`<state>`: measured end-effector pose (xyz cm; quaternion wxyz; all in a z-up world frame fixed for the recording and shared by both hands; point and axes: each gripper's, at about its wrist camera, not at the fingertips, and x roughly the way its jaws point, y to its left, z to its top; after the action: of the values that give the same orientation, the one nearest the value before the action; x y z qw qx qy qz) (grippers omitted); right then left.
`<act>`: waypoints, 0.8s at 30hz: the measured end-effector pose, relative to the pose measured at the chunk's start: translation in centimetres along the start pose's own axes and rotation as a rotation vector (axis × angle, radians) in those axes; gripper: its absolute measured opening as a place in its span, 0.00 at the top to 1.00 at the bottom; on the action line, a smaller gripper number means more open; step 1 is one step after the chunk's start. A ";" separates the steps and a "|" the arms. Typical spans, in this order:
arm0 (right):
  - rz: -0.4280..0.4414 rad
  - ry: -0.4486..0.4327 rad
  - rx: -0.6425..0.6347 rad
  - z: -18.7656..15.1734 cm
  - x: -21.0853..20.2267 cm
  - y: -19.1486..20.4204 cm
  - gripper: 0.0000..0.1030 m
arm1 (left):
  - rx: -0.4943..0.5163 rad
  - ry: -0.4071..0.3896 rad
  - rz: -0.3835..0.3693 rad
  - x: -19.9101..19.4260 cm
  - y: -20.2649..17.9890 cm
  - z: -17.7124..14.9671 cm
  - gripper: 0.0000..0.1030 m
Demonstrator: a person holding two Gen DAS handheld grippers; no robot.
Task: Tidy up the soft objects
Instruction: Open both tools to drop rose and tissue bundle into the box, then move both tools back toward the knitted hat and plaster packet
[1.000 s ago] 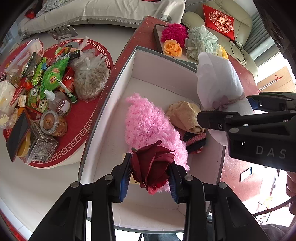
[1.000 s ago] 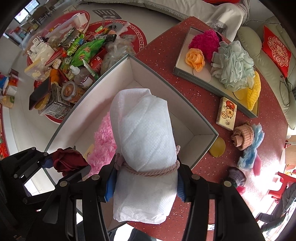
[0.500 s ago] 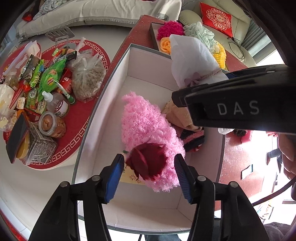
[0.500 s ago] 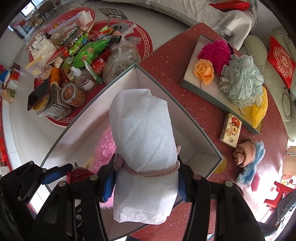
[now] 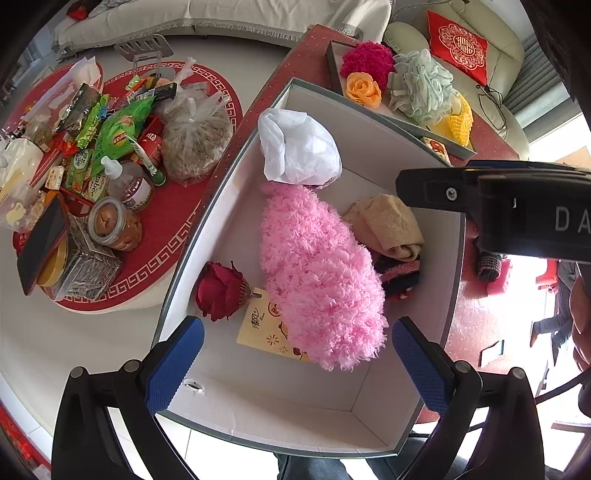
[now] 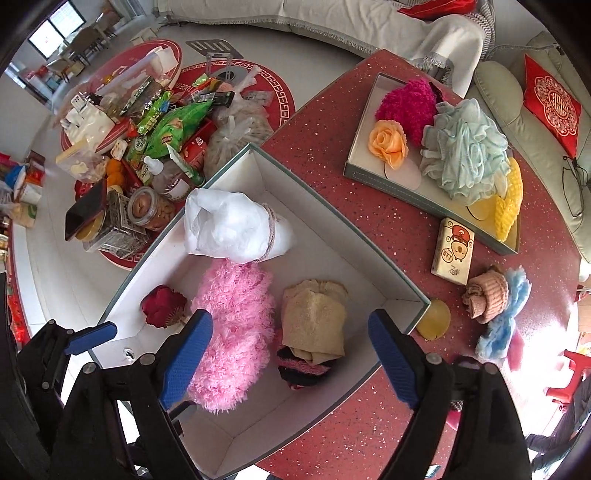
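Both wrist cameras look steeply down from close above, sharing the white box (image 5: 258, 402) (image 6: 325, 229) on the red table (image 6: 325, 147).

You are working in a home living room. A pale sofa (image 6: 524, 122) with a red patterned cushion (image 6: 554, 107) stands beside the red speckled table (image 6: 332, 133), and a second couch under a white fringed throw (image 6: 332, 18) runs along the far side. On the floor, a round red tray (image 5: 166, 221) is crowded with snack bags (image 5: 118, 129), a jar of nuts (image 5: 114, 225), bottles and a bagged bundle of food, and a dining area with chairs (image 6: 85, 37) shows by a window at the back.
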<state>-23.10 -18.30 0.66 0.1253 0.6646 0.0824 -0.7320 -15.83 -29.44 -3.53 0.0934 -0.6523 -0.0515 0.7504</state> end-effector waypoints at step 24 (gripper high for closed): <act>0.027 0.049 0.265 -10.8 -0.5 -9.0 0.14 | 0.201 0.070 0.022 0.1 -7.1 -1.2 0.01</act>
<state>-15.45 -6.59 -0.40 0.0441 0.6940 -0.0209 -0.7184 -14.11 -22.53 -2.36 0.1521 -0.6661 0.0344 0.7294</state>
